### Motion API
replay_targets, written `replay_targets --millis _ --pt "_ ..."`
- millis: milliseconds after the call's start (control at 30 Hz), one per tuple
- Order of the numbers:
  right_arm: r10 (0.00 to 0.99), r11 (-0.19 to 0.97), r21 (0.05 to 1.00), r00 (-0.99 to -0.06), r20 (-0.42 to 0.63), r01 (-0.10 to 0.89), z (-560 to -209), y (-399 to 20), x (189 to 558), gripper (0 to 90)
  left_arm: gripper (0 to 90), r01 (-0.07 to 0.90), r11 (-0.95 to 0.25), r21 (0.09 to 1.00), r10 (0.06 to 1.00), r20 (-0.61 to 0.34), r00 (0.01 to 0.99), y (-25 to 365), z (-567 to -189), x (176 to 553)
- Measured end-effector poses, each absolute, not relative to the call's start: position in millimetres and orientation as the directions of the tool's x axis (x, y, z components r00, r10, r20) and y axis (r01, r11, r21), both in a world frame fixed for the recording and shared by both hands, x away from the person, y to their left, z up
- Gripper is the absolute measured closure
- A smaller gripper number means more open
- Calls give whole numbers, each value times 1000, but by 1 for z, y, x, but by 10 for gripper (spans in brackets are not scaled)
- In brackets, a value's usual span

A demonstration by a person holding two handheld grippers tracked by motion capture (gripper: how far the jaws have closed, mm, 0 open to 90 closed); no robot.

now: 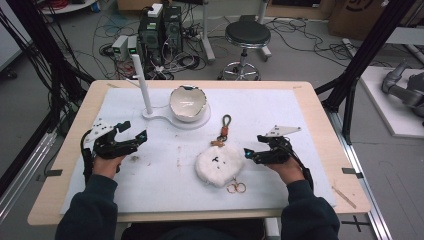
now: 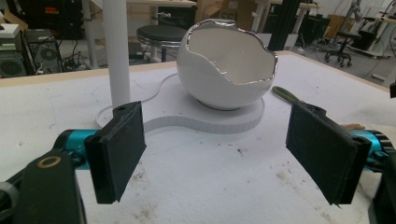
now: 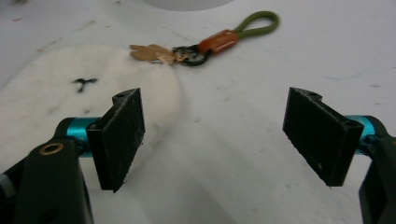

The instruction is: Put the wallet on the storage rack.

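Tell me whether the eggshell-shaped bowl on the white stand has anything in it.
Empty. The left gripper view looks into the eggshell-shaped bowl past its jagged rim, showing bare white inside; the high view shows the same.

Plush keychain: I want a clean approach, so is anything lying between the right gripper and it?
Nothing visible. The right gripper sits open just beside the plush keychain, with bare white mat between its jaws and the plush edge close by on the left.
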State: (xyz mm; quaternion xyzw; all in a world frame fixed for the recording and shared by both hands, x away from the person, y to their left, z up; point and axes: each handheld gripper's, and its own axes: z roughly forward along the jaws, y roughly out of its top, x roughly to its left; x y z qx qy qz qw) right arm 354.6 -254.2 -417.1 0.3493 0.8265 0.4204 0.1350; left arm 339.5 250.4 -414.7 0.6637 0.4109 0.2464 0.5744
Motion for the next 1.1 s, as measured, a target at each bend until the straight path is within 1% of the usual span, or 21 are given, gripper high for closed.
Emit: replay_targets --millis 33,233,267,300,400,433,467,500,533,600,633,700,733,833,867,900,933,1000,1033,1100 --pt "667 399 786 -738 105 473 -420 -246 355 213 195 265 1 964 831 -148 537 251 -415 340" --pt "627 431 766 -768 126 478 -426 -232 355 215 195 271 -6 962 830 -146 539 250 -415 340" --pt "611 448 750 -779 141 487 -430 -227 355 225 196 272 -10 962 829 -144 540 249 -415 340" --pt "602 460 740 -785 146 490 -432 -225 355 261 196 273 -18 962 827 -140 545 249 -415 340" --pt "587 483 727 -796 145 488 -435 -222 355 280 197 274 -18 961 827 -140 545 248 -416 340" --pt "583 504 705 -799 149 499 -438 -219 355 322 198 277 -18 961 827 -141 545 248 -416 340" --pt "571 532 658 -800 186 533 -443 -216 356 392 199 279 -17 960 826 -144 545 247 -416 340" --pt "568 531 657 -800 192 535 -443 -216 356 447 199 280 -20 960 826 -142 546 247 -417 340" --pt "568 531 657 -800 192 535 -443 -216 356 447 199 282 -21 959 824 -143 548 247 -417 340" --pt "556 530 650 -802 219 545 -442 -217 357 567 200 285 -24 958 822 -143 551 246 -417 340" --pt "554 526 648 -800 231 551 -441 -217 356 661 201 289 -26 957 819 -145 555 245 -417 340" --pt "531 539 671 -824 198 509 -435 -218 353 768 208 296 -26 955 810 -153 566 242 -418 340" --pt "531 539 671 -824 198 509 -435 -218 353 768 208 299 -25 954 804 -159 573 239 -418 340" --pt "491 488 751 -851 186 445 -425 -222 349 781 233 307 -38 951 771 -168 615 230 -419 340" --pt "491 488 751 -851 186 445 -425 -222 349 781 233 309 -45 950 758 -169 630 227 -419 340" --pt "481 467 783 -861 165 411 -421 -223 347 782 236 314 -48 948 742 -176 647 223 -418 340" --pt "480 452 804 -865 145 386 -417 -223 345 782 239 319 -47 946 724 -188 664 218 -418 340" --pt "510 411 844 -854 101 346 -409 -221 341 782 251 325 -51 944 688 -203 697 209 -418 339" --pt "510 411 844 -854 101 346 -409 -221 341 782 251 329 -54 943 670 -210 712 203 -418 339" --pt "517 382 868 -852 85 318 -405 -217 340 782 275 341 -73 937 607 -229 761 188 -420 337"
